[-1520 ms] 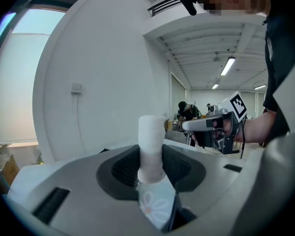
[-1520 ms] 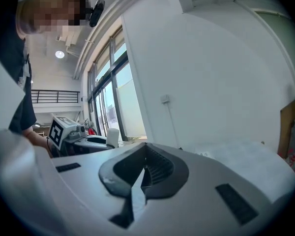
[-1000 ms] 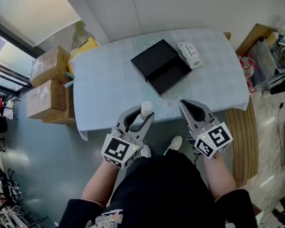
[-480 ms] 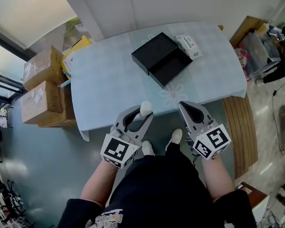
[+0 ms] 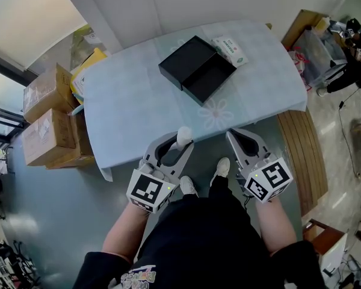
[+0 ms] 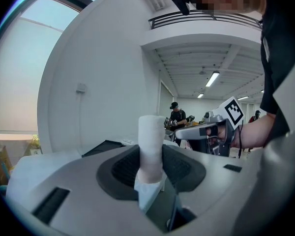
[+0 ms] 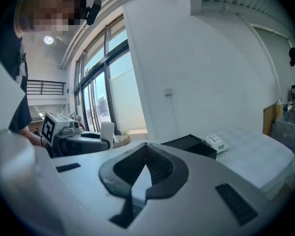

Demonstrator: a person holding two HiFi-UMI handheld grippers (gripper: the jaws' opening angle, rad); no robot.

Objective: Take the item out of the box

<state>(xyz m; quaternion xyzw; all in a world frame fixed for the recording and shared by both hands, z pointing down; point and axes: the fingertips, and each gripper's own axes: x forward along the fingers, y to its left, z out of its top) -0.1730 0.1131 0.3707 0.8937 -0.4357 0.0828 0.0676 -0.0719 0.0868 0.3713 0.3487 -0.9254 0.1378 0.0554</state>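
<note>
Short of the table (image 5: 132, 107) edge, grips an upright white cylinder (image 5: 184, 135) in the left gripper (image 5: 180, 143), jaws set wide and pressed on its sides. Holds the right gripper (image 5: 237, 136) alongside, jaws together on nothing. Shows the open black box (image 5: 208, 77) well apart on the tabletop, beside a wipes packet (image 5: 230, 49).

Logged table (image 5: 138, 101) under pale blue cloth, flower print (image 5: 215, 113) near its front edge. Spotted green-and-white wipes packet (image 5: 230, 49) lying flat on far part of table. Noted two cardboard boxes (image 5: 45, 138) stacked on grey floor at left, yellow package (image 5: 84, 71) wedged just beyond them. Saw slatted wooden bench (image 5: 301, 155) along right end of table, clear plastic bin (image 5: 316, 53) past it, person in dark clothes (image 5: 352, 59) at far right. Caught wall switch (image 7: 168, 90), tall windows (image 7: 105, 87), ceiling strip light (image 6: 212, 78).
</note>
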